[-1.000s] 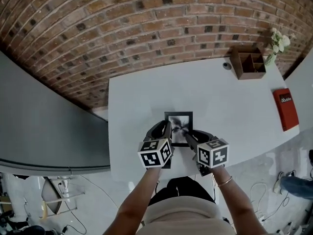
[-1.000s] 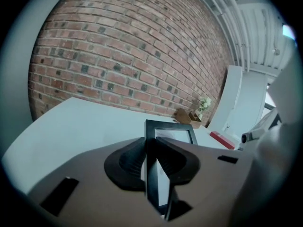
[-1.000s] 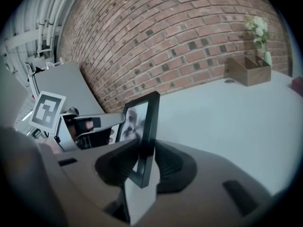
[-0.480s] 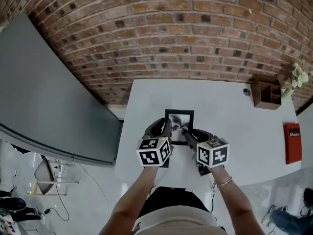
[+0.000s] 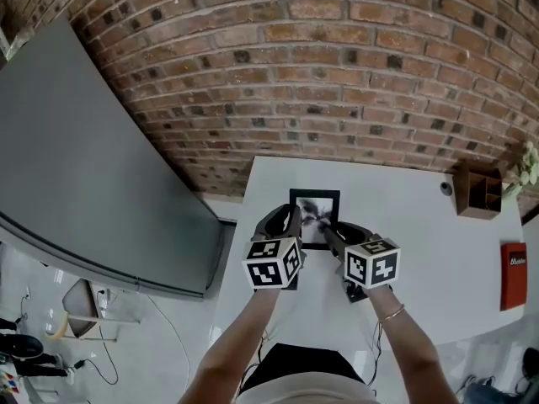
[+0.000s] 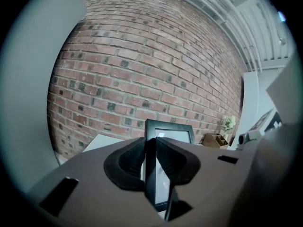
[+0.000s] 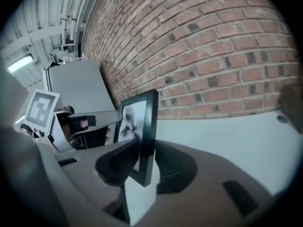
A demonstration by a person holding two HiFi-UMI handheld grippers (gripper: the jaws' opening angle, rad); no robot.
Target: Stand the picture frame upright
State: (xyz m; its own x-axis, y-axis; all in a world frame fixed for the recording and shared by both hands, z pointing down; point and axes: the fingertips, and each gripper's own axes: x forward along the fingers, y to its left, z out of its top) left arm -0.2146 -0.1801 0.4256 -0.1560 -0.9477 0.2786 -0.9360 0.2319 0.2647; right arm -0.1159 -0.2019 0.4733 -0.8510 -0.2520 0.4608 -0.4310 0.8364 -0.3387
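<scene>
Holding: we have the frame (image 5: 315, 215) pinched from both sides over the table (image 5: 421, 225), towards its near edge, with the wall (image 5: 337, 74) behind it.
Left gripper (image 6: 151, 157): its jaws are clamped on the frame's left edge, and the black moulding sits tight between the pads.
Right gripper (image 7: 142, 167): its jaws are clamped on the right edge, the rim squeezed between the pads.
Pose: in both gripper views the frame looks upright, or very nearly so, with its picture side towards us.
Done: we judge the raising to be finished, since the frame is up on end and steadied from two sides.
Left: we take it that the frame must be made to bear on its own foot and back prop, and then both grips let go.
Unclear: we cannot tell whether the bottom edge touches the table, nor whether the prop is swung out.
Risk: we think it could tip if the grips were let go before the prop is set.
Counts, task: one frame, two grippers.
Counts, table: one organizer (image 5: 480, 190), one bunch of flowers (image 5: 526, 165), one red book (image 5: 514, 274), one small round thing (image 5: 445, 188), all well apart from the frame.
Counts, room: one grey panel (image 5: 84, 158) beside the table.
</scene>
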